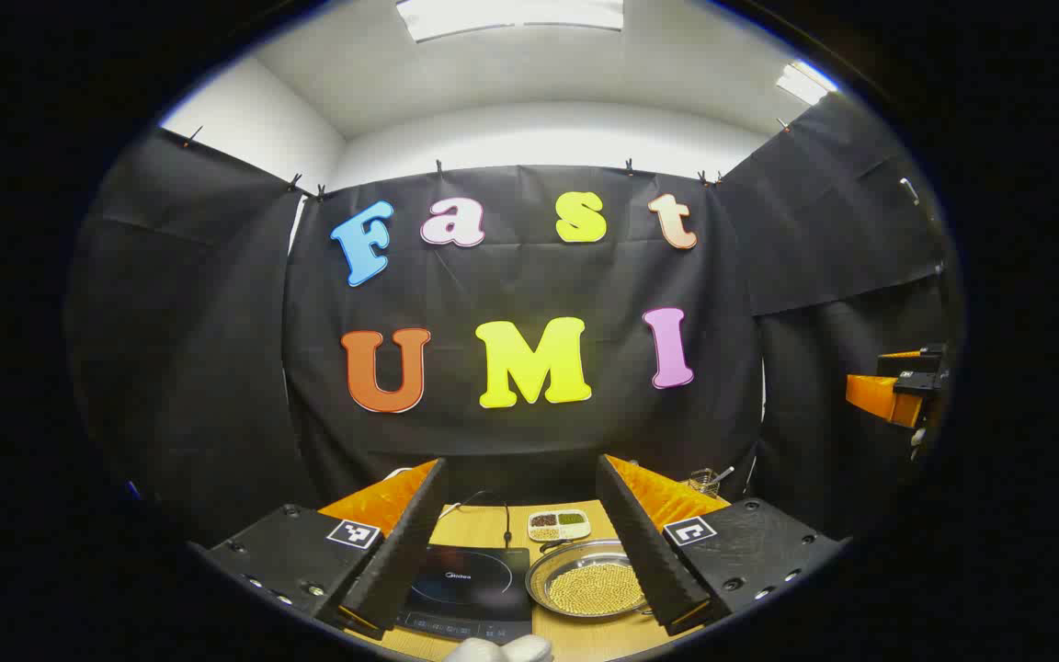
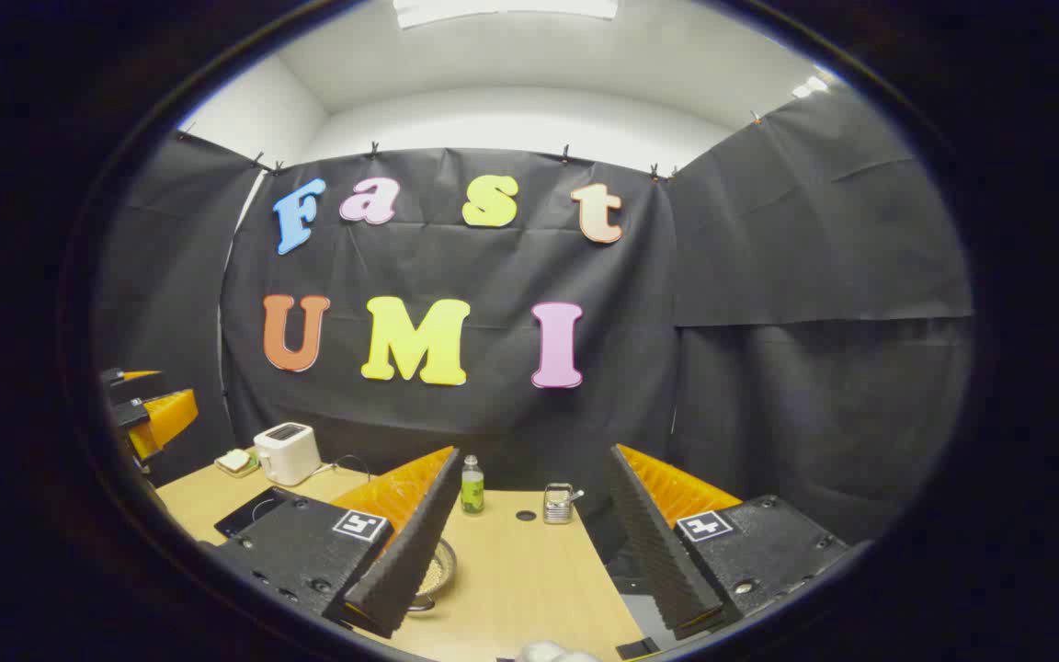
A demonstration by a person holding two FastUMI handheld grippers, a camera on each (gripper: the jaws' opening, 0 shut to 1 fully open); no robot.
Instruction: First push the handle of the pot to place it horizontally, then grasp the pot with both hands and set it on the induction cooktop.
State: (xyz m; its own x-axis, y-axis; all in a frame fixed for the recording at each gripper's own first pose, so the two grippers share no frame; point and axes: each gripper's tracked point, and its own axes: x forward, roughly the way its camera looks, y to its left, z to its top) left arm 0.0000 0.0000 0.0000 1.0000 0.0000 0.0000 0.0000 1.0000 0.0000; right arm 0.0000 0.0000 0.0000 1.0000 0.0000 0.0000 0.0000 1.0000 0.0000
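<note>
Pot holds yellow grains beside cooktop

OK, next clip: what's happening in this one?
A person holds a gripper in each hand above a wooden table. Both the left gripper and the right gripper are open, raised and touching nothing. Below the left one sit the black induction cooktop and, beside it, the metal pot filled with small yellowish grains; its handle can't be made out. Pushing the handle and lifting the pot are not yet begun.
</note>
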